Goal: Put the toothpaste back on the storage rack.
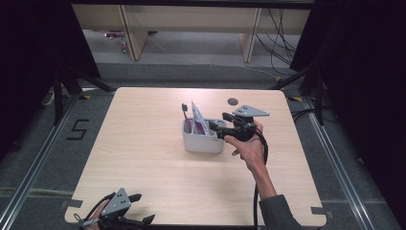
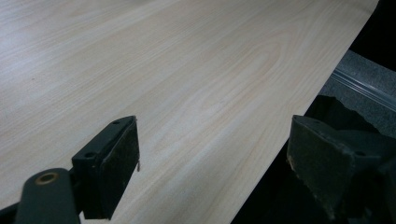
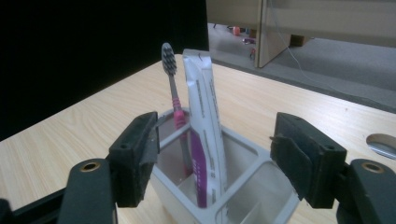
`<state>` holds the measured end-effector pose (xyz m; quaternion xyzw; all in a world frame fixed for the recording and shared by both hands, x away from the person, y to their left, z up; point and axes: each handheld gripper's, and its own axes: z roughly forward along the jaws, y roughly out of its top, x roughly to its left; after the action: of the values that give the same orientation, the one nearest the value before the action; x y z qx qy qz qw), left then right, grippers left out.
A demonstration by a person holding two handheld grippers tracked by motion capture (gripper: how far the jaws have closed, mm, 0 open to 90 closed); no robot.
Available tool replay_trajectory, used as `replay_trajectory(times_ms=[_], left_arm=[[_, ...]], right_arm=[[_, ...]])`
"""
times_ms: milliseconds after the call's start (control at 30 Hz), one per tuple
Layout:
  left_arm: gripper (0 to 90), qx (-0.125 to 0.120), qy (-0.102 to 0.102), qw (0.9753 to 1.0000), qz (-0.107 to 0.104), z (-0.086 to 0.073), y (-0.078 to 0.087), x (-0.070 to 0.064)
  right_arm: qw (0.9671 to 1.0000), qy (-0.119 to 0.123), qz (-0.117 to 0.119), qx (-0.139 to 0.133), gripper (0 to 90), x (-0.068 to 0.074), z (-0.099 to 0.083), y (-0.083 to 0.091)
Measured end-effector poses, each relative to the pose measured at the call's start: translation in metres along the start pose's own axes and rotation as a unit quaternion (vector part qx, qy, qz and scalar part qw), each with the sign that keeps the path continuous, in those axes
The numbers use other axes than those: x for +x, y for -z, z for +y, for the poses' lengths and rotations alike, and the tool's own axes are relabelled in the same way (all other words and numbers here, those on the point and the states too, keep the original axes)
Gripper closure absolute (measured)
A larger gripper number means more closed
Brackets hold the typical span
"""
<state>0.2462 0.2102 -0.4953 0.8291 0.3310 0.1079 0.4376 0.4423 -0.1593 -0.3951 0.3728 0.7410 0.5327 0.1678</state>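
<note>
Beside the grey holder [image 3: 233, 186] the right claw [image 3: 215, 158] hangs spread; its toothpaste tube [image 3: 203, 126] looks light, soft, slippery, best pinched near the stiff top crimp.

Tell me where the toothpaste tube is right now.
In the high view the toothpaste tube stands upright in the grey holder at mid-table, just right of the toothbrush, with the right gripper open beside it.

A pale wood table [image 1: 158, 167] fills the centre of the frame, a round cable hole [image 1: 232, 101] near its far edge. Grey carpet floor [image 1: 43, 158] surrounds it, marked "5" [image 1: 78, 129] at left. Black curtains [image 1: 28, 43] darken both upper corners. Light wooden furniture legs [image 1: 131, 33] and loose cables [image 1: 280, 38] cross the top.
</note>
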Motion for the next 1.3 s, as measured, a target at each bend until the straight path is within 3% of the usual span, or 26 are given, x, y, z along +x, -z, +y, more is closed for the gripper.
replay_trajectory(times_ms=[67, 100, 167, 333, 400, 467, 600, 633, 667, 700, 800, 900, 1100, 1300], left_arm=[[16.5, -0.001, 0.001, 1.0, 0.0, 0.0, -0.001, 0.0], [16.5, -0.001, 0.001, 1.0, 0.0, 0.0, 0.0, 0.0], [16.5, -0.001, 0.002, 1.0, 0.0, 0.0, 0.0, 0.0], [16.5, -0.001, 0.002, 1.0, 0.001, 0.0, 0.0, 0.0], [16.5, -0.002, 0.002, 1.0, 0.001, 0.0, 0.0, 0.0], [16.5, -0.001, 0.002, 1.0, 0.001, 0.0, -0.001, 0.0], [16.5, -0.002, 0.002, 1.0, 0.001, 0.0, 0.0, 0.0], [16.5, -0.002, 0.002, 1.0, 0.001, 0.0, 0.0, 0.0], [16.5, -0.001, 0.0, 1.0, 0.001, 0.0, 0.0, 0.0], [16.5, -0.003, 0.0, 1.0, 0.001, 0.0, 0.0, 0.0], [16.5, -0.006, -0.003, 1.0, 0.001, 0.0, -0.001, 0.0], [16.6, -0.008, -0.002, 1.0, -0.004, 0.0, -0.001, -0.001], [16.5, -0.008, -0.002, 1.0, -0.003, -0.001, -0.001, -0.001], [16.5, 0.003, -0.007, 1.0, 0.0, 0.001, 0.0, -0.001]], right_arm=[[0.9999, 0.012, -0.001, -0.005, 31.3, -0.003, -0.003, 0.003], [1.0, 0.001, -0.003, -0.006, 30.2, -0.003, -0.005, 0.005], [0.9999, 0.007, -0.001, -0.008, 29.9, -0.005, -0.007, 0.008], [0.9999, -0.006, -0.005, -0.01, 29.3, -0.003, -0.012, 0.017], [0.9999, 0.006, -0.006, -0.015, 28.5, -0.004, -0.014, 0.02], [0.9999, -0.011, -0.001, -0.01, 28.0, -0.003, -0.016, 0.022], [0.9999, -0.002, 0.0, -0.014, 27.2, -0.003, -0.02, 0.026], [0.9999, -0.013, -0.003, -0.01, 26.7, -0.001, -0.021, 0.028], [0.9999, 0.002, -0.008, -0.011, 26.7, -0.002, -0.021, 0.03], [0.9999, -0.009, -0.001, -0.011, 26.7, 0.0, -0.021, 0.03], [1.0, -0.002, 0.001, -0.006, 26.7, 0.001, -0.024, 0.033], [0.9999, -0.014, 0.0, -0.004, 26.6, -0.001, -0.029, 0.034], [0.9999, -0.014, -0.007, -0.004, 26.6, -0.005, -0.035, 0.043], [0.9998, -0.02, -0.008, -0.001, 25.7, -0.005, -0.04, 0.051]])
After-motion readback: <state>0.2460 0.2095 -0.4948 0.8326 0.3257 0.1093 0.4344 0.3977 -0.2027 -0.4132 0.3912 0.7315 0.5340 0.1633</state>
